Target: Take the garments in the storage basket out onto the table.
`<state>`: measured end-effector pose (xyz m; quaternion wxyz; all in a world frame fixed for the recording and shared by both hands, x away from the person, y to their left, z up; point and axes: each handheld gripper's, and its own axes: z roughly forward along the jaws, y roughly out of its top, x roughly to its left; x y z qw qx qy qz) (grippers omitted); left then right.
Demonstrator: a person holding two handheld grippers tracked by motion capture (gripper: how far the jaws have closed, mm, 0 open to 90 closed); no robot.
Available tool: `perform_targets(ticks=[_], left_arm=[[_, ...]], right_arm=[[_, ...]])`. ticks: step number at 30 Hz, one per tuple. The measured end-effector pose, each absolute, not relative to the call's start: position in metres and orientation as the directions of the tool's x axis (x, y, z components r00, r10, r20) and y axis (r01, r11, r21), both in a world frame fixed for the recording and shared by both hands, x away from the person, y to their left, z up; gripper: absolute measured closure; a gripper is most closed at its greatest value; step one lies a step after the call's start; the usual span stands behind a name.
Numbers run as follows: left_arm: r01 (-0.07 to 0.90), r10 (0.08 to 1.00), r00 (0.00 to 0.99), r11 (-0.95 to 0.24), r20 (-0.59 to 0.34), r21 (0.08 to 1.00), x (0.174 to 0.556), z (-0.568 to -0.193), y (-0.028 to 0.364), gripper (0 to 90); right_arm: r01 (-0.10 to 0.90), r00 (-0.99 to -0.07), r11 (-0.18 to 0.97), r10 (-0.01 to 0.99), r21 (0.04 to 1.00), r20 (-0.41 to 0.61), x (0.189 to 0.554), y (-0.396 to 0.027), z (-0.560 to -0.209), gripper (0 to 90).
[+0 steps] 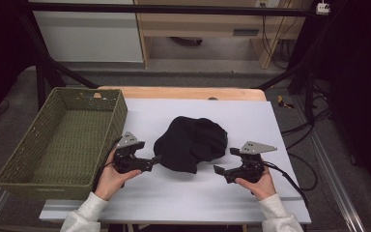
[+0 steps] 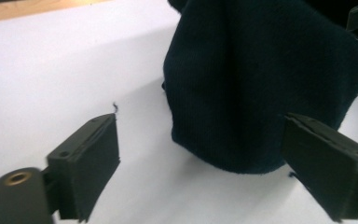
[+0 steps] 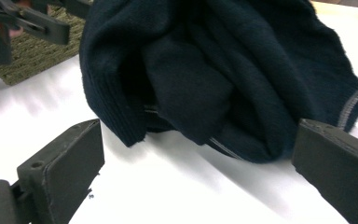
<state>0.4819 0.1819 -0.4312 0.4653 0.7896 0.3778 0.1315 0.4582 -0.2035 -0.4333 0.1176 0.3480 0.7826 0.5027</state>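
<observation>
White sheet (image 1: 145,116) on wooden table (image 1: 183,93), grey floor (image 1: 198,77)

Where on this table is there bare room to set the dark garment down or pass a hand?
The woven basket lies empty. The white sheet is bare behind the dark garment and along the near edge. It is crowded at the garment's sides, where the left gripper and right gripper stand open.

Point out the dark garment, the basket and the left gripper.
garment (image 1: 192,143), high view, middle of the crumpled heap.
basket (image 1: 17,186), high view, near rim.
left gripper (image 2: 200,172), left gripper view, midway between its open jaws, at the garment's near edge.
</observation>
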Motion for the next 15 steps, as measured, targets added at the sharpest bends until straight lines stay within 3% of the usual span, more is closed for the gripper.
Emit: perform_targets(ticks=[3, 11, 15], left_arm=[[0.483, 0.719, 0.677, -0.273, -0.158, 0.832, 0.485, -0.435, 0.18, 17.7], [0.469, 0.708, 0.687, -0.256, -0.167, 0.845, 0.489, -0.444, 0.171, 45.5], [0.476, 0.705, 0.69, -0.271, -0.164, 0.837, 0.491, -0.448, 0.168, 54.1]], right_arm=[[0.44, -0.728, 0.249, 0.661, 0.863, 0.18, 0.459, -0.196, -0.433, 3.5], [0.467, -0.716, 0.274, 0.675, 0.84, 0.178, 0.463, -0.179, -0.439, 7.9], [0.487, -0.693, 0.259, 0.696, 0.834, 0.188, 0.466, -0.174, -0.442, 10.7]])
